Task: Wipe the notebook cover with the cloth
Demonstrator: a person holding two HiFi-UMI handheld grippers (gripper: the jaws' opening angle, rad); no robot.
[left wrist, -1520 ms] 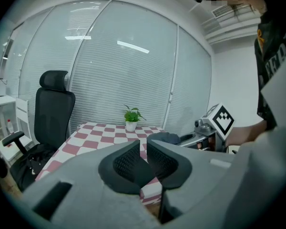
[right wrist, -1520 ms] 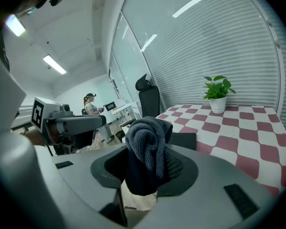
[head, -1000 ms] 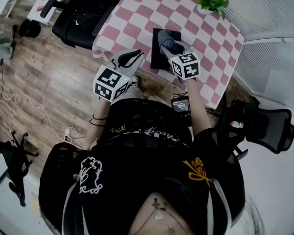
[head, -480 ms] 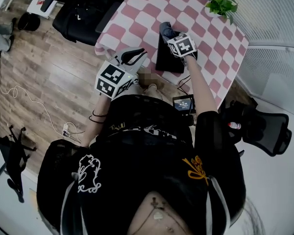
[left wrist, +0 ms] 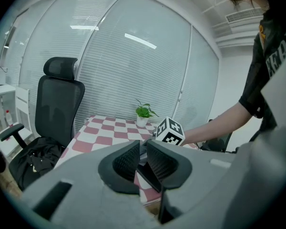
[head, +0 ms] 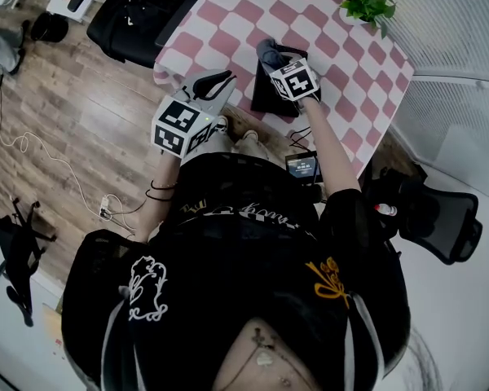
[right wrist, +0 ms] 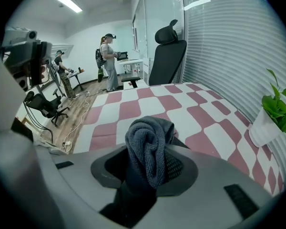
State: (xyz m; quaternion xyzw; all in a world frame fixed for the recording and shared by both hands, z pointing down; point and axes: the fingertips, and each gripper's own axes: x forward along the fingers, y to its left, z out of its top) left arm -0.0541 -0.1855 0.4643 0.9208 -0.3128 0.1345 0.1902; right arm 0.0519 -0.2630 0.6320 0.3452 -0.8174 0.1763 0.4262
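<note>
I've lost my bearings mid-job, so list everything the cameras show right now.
table: one, pink and white checks, ahead of the person
notebook: one, black, at the table's near edge
cloth: one, grey, bunched over the notebook's far end
potted plant: one, green in a white pot, table's far corner
office chairs: two nearby, black, one left of the table, one at the person's right
device with screen: one, dark, below the right forearm
cables: a few, white, on the wood floor at left
bystanders: two, far across the room
left gripper: one, grey, jaws together, empty, short of the table
right gripper: one, grey, shut on the cloth
</note>
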